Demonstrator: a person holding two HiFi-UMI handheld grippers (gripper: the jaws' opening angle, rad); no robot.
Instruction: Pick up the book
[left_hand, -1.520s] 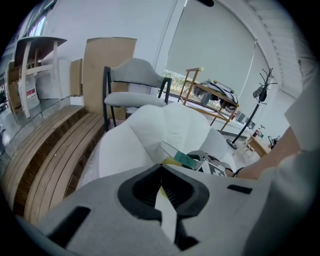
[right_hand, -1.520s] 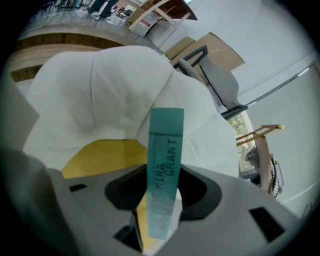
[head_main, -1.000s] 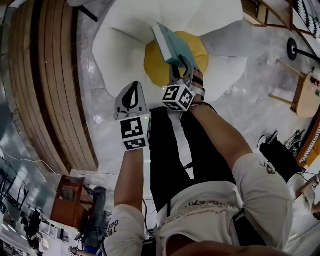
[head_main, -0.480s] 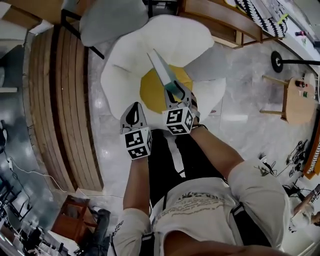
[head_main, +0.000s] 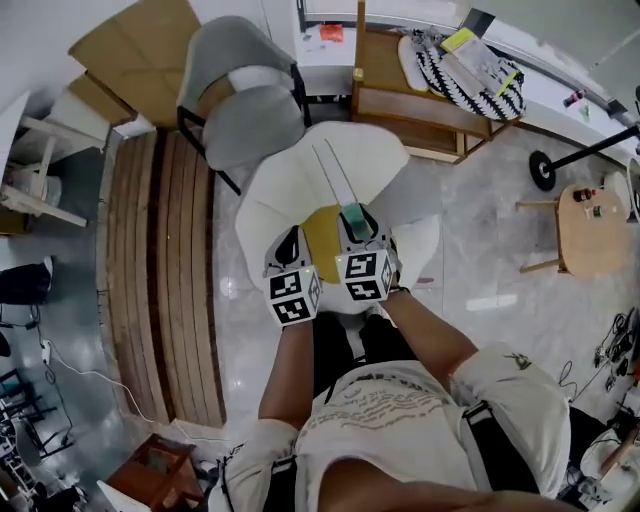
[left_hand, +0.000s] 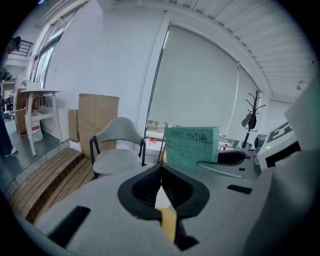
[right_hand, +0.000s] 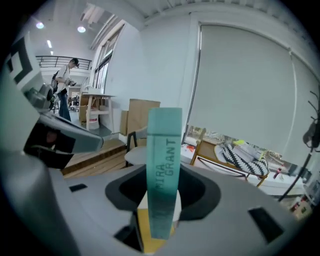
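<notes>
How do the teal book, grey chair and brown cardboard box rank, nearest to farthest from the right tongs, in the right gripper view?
1. Teal book: clamped in the right tongs.
2. Grey chair: just behind, left.
3. Brown cardboard box: against the far wall.

The teal book bears "MIRA GRANT" along its spine, seen upside down in the left gripper view.

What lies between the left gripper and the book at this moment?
Nothing. In the left gripper view, the stretch from the left gripper to the book is bare air. The right gripper holds the book beside it.
</notes>
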